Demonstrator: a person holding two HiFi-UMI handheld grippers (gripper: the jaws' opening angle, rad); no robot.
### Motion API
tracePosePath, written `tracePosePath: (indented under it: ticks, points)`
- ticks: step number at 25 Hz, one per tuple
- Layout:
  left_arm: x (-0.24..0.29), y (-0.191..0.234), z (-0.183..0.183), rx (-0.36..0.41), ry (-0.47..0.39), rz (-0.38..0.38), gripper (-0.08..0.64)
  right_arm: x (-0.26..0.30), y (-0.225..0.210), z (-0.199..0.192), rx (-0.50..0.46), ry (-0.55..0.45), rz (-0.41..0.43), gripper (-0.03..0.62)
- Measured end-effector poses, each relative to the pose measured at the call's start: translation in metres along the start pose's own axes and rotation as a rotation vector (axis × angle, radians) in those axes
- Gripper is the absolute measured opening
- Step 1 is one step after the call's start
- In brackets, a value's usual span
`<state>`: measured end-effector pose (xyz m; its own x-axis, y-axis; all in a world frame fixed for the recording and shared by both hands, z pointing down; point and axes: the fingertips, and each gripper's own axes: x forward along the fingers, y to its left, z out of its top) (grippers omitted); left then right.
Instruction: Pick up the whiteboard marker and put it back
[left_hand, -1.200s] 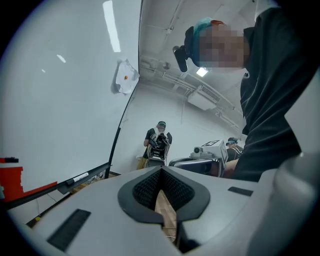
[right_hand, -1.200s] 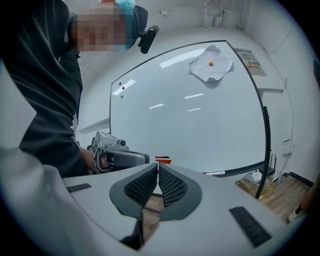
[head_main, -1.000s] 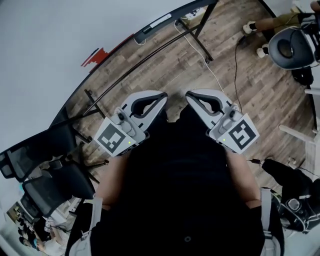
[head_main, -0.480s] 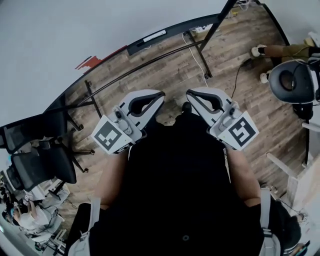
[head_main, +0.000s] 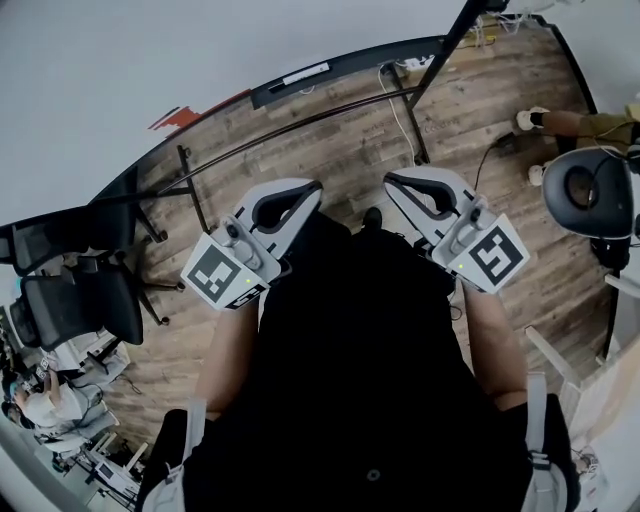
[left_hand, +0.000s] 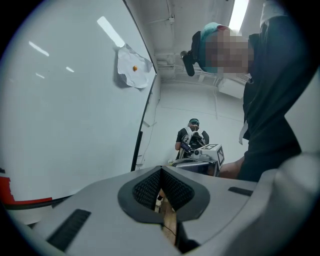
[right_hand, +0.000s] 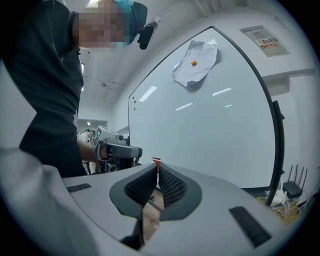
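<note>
**Head view, left to right.** Office chairs (head_main: 85, 305) stand at the far left on the wood floor (head_main: 350, 150). The whiteboard (head_main: 150, 50) fills the upper left. A red item (head_main: 172, 119) sits at its lower edge, just left of the dark tray (head_main: 340, 68). Whether this is the marker cannot be told, and neither gripper carries it. The left gripper (head_main: 313, 189) and the right gripper (head_main: 391, 181) are held side by side, apart, before the person's dark torso (head_main: 360, 380), tips toward the board.

**Left gripper view.** The jaws are pressed together with nothing between them. A paper sheet (left_hand: 134, 67) hangs on the board.

**Right gripper view.** The jaws likewise meet, empty. The red item (right_hand: 156, 161) shows just beyond their tips.
</note>
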<state>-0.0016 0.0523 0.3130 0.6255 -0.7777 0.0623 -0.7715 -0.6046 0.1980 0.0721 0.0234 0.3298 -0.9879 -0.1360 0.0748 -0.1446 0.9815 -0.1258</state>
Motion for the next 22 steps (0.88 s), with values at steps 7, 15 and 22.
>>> tracePosePath:
  ticks: [7, 15, 22]
  points:
    - [0.010, 0.022, 0.003, 0.032, 0.018, -0.021, 0.012, 0.005, -0.033, -0.001, -0.032, 0.030, -0.027, 0.021]
    - [0.021, 0.071, 0.013, 0.043, 0.030, -0.079, 0.012, 0.053, -0.056, 0.014, -0.037, 0.034, -0.051, 0.021]
    - [0.026, 0.118, 0.011, 0.085, 0.092, -0.088, 0.012, 0.093, -0.082, 0.026, -0.048, 0.020, -0.097, 0.021]
